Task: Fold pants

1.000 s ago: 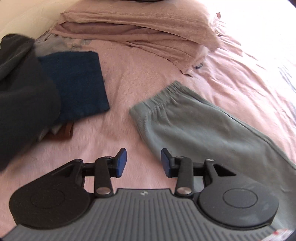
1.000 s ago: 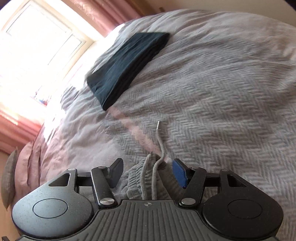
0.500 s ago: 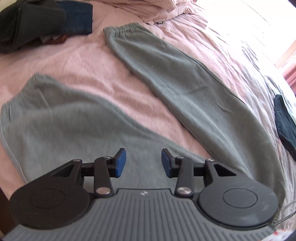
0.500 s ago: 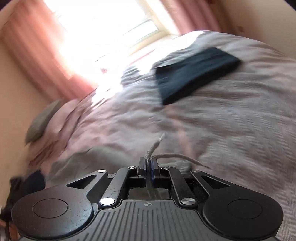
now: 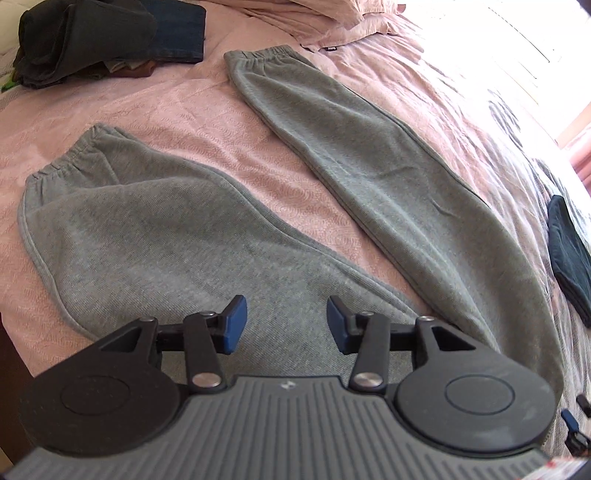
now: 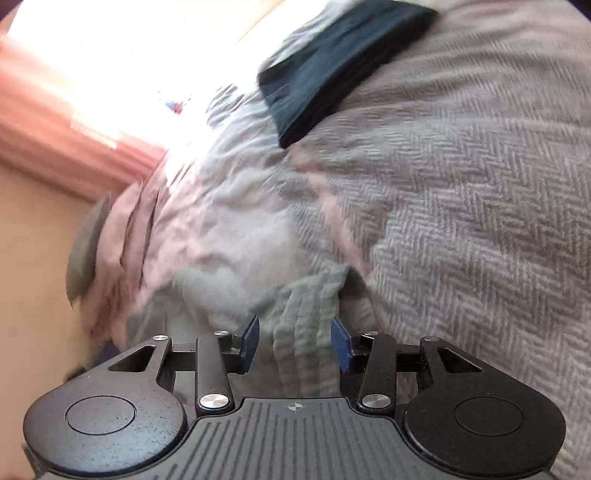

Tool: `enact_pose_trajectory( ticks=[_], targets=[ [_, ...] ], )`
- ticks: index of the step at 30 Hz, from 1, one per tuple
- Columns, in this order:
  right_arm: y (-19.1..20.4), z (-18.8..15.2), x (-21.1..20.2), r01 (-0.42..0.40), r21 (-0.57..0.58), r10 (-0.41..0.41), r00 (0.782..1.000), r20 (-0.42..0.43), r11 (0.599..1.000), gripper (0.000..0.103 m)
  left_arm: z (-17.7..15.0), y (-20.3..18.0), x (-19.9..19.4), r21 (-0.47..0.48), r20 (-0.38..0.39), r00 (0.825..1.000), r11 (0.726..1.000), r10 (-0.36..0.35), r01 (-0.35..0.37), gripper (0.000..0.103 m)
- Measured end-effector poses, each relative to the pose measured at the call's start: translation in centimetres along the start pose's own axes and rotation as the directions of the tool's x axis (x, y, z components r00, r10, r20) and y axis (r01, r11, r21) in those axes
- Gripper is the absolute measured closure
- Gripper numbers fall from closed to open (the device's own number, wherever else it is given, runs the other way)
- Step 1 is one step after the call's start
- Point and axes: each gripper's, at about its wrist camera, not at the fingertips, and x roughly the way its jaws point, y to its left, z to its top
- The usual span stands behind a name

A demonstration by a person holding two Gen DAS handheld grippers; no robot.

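Note:
Grey sweatpants (image 5: 155,236) lie flat on the pink bedspread (image 5: 177,110), legs splayed apart and cuffs toward the pillows. The far leg (image 5: 369,155) runs diagonally to the right. My left gripper (image 5: 286,325) hovers over the near leg close to where the legs meet. Its jaws are opening and the blue pads hold nothing. In the blurred right wrist view, the ribbed waistband (image 6: 306,314) bunches up between the jaws of my right gripper (image 6: 295,343). These jaws are opening too, and both pads stand clear of the cloth.
A pile of dark clothes (image 5: 92,37) and pink pillows (image 5: 314,18) sit at the bed's head. A folded dark garment (image 5: 569,254) (image 6: 332,66) rests on the grey herringbone blanket (image 6: 461,184). The bed's edge (image 5: 7,350) drops off at left. A pink curtain (image 6: 55,129) hangs by the bright window.
The left view swung from the far cuff and clothes pile to above both legs, then held. The right gripper shut on the drawstring, then opened again over the waistband.

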Motion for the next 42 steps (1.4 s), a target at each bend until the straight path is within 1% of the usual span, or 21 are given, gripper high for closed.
enact_pose_trajectory(
  ticks=[5,6,9,13,14,15,16,18,20,21,23,25,26,27,30,32,34,36,38,40,42],
  targets=[
    [-5.6,4.9,4.4,-0.056,0.32,0.087,0.993,-0.083,0.946,0.063,0.1,-0.2,0.0,0.015,0.005,1.0,1.0,0.019,-0.019,0.059],
    [-6.6,5.1,4.8,-0.097,0.356,0.139,0.986,-0.096,0.929,0.063,0.1,-0.1,-0.1,0.013,0.007,1.0,1.0,0.022,-0.023,0.059],
    [-7.3,5.2,5.6,-0.18,0.376,0.237,0.965,-0.111,0.909,0.063,0.2,0.3,0.1,-0.003,0.007,0.999,0.999,0.04,-0.04,0.058],
    [-8.7,4.9,7.7,-0.161,0.456,0.248,0.959,-0.139,0.875,0.065,0.3,0.4,0.9,-0.037,-0.01,0.999,0.998,0.042,-0.042,0.058],
    [-9.5,4.7,8.2,-0.155,0.515,0.253,0.959,-0.125,0.843,0.073,0.3,0.2,1.0,-0.036,-0.012,0.999,0.999,0.039,-0.04,0.058],
    [-10.1,4.5,8.4,-0.15,0.567,0.254,0.961,-0.107,0.81,0.091,0.3,0.0,1.1,-0.032,-0.012,0.999,0.999,0.039,-0.04,0.058],
    [-10.3,4.4,8.3,-0.141,0.595,0.239,0.967,-0.089,0.791,0.096,0.3,-0.3,1.2,-0.023,-0.013,0.999,0.999,0.04,-0.041,0.058],
    [-8.7,4.5,6.5,-0.181,0.518,0.216,0.976,-0.008,0.836,0.099,0.5,-0.7,1.1,-0.015,-0.012,0.999,0.999,0.036,-0.036,0.058],
    [-5.0,4.4,2.3,-0.269,0.292,0.229,0.959,0.166,0.918,0.1,0.7,-1.0,0.9,-0.006,0.003,1.0,0.999,0.031,-0.031,0.058],
    [-3.0,3.6,-0.8,-0.319,0.153,0.263,0.916,0.303,0.935,0.1,0.8,-1.2,0.8,-0.003,0.012,0.999,0.999,0.032,-0.032,0.058],
    [0.1,2.2,-5.4,-0.295,-0.079,0.3,0.854,0.425,0.952,0.1,0.9,-1.4,0.9,-0.006,0.02,0.999,1.0,0.027,-0.026,0.058],
    [1.8,1.0,-6.4,-0.159,-0.248,0.262,0.843,0.469,0.956,0.1,0.8,-1.7,1.5,-0.019,0.005,1.0,1.0,0.016,-0.016,0.058],
    [1.5,1.0,-5.7,-0.076,-0.262,0.199,0.853,0.482,0.962,0.1,0.7,-1.8,1.9,-0.025,-0.007,1.0,1.0,0.007,-0.007,0.058],
    [0.4,1.8,-3.5,0.007,-0.181,0.08,0.879,0.469,0.983,0.098,0.5,-2.1,2.2,-0.029,-0.019,1.0,1.0,-0.004,0.003,0.058],
    [-5.3,5.9,1.8,0.01,0.113,-0.047,0.945,0.324,0.994,0.093,-0.2,-3.3,2.6,0.003,-0.031,0.999,1.0,-0.031,0.031,0.058],
    [-6.5,8.1,3.1,0.007,0.165,-0.05,0.965,0.259,0.986,0.091,-0.6,-3.8,2.5,0.036,-0.025,0.999,0.999,-0.033,0.034,0.058],
    [-6.8,8.9,2.3,0.004,0.145,-0.037,0.975,0.221,0.989,0.087,-0.9,-3.9,2.5,0.054,-0.028,0.999,0.998,-0.025,0.026,0.058],
    [-6.0,8.0,0.6,0.037,0.077,-0.054,0.972,0.229,0.996,0.075,-1.1,-3.5,2.5,0.04,-0.035,0.999,0.999,-0.025,0.027,0.058],
    [-5.4,5.5,-2.3,0.089,0.008,-0.089,0.967,0.24,0.996,0.054,-1.1,-3.0,2.5,0.013,-0.04,0.999,0.999,-0.028,0.029,0.058],
    [-5.4,3.0,-4.3,0.068,-0.064,-0.054,0.978,0.202,0.996,0.053,-1.3,-2.7,2.4,-0.005,-0.043,0.998,0.999,-0.034,0.033,0.058],
    [-4.9,0.3,-5.0,-0.009,-0.128,0.021,0.995,0.094,0.992,0.054,-1.5,-2.7,2.4,-0.008,-0.047,0.998,0.999,-0.034,0.034,0.058]
  ],
)
